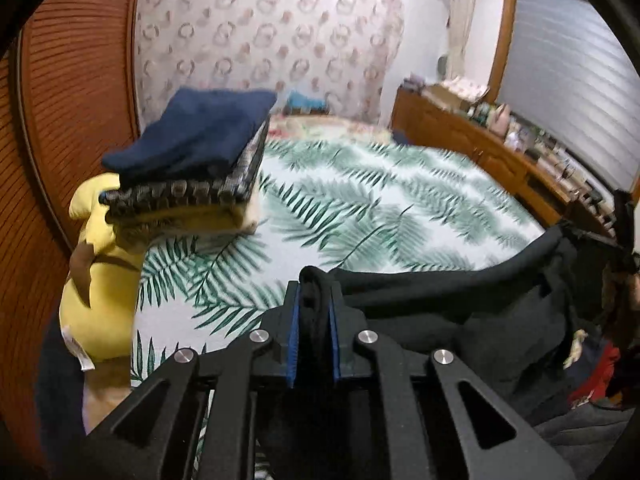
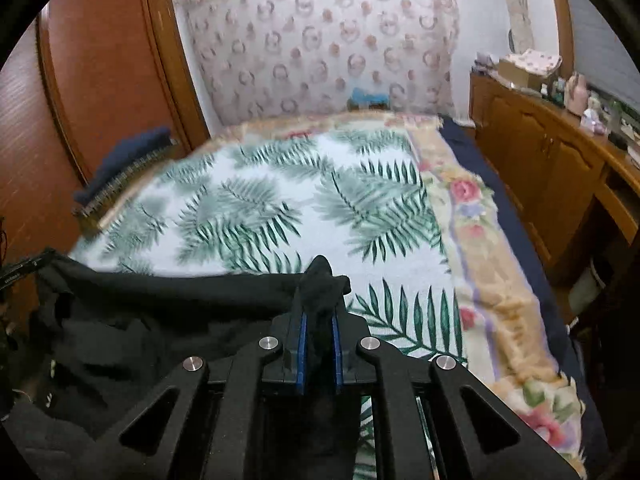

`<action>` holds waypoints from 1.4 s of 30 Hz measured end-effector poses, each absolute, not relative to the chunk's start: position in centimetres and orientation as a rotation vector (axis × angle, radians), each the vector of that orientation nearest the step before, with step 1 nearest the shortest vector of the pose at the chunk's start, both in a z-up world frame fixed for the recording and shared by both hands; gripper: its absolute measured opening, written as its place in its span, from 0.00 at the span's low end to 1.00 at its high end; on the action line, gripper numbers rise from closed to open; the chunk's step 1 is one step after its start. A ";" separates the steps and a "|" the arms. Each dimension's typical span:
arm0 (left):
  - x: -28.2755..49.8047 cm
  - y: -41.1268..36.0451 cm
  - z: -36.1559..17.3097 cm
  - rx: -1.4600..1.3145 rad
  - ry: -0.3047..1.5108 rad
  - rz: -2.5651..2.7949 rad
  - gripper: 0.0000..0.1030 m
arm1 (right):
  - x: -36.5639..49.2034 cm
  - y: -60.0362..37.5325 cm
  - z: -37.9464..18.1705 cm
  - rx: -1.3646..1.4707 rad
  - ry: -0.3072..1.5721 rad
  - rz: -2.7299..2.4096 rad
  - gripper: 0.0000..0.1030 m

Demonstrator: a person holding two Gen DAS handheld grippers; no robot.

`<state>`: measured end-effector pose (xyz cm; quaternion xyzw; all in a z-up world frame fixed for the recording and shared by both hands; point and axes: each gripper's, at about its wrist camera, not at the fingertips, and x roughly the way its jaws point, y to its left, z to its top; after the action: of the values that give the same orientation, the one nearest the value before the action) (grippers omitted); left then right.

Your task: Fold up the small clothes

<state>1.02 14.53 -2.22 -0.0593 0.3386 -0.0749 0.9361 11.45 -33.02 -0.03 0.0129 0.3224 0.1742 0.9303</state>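
A black garment (image 1: pixel 472 292) hangs stretched between my two grippers above the bed. My left gripper (image 1: pixel 314 300) is shut on one end of it, the cloth bunched between the blue pads. My right gripper (image 2: pixel 320 300) is shut on the other end of the black garment (image 2: pixel 168 304), which sags to the left in that view. A stack of folded clothes (image 1: pixel 192 152), navy on top, checked and yellow below, sits at the bed's left side; it also shows in the right wrist view (image 2: pixel 124 168).
The bed has a palm-leaf cover (image 2: pixel 304 208) with a floral blanket border (image 2: pixel 480 264) on the right. A yellow plush toy (image 1: pixel 100 280) lies by the stack. A wooden wardrobe (image 2: pixel 108 64) stands left, a wooden dresser (image 2: pixel 552 160) with clutter right.
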 end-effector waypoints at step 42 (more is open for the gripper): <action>16.6 15.2 13.7 0.087 0.265 0.026 0.39 | 19.0 -27.9 16.8 -0.209 0.333 0.219 0.21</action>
<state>16.59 15.20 13.69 0.0432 0.1321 0.0130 0.9902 19.01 -27.89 16.84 -0.1034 0.1652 0.1086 0.9748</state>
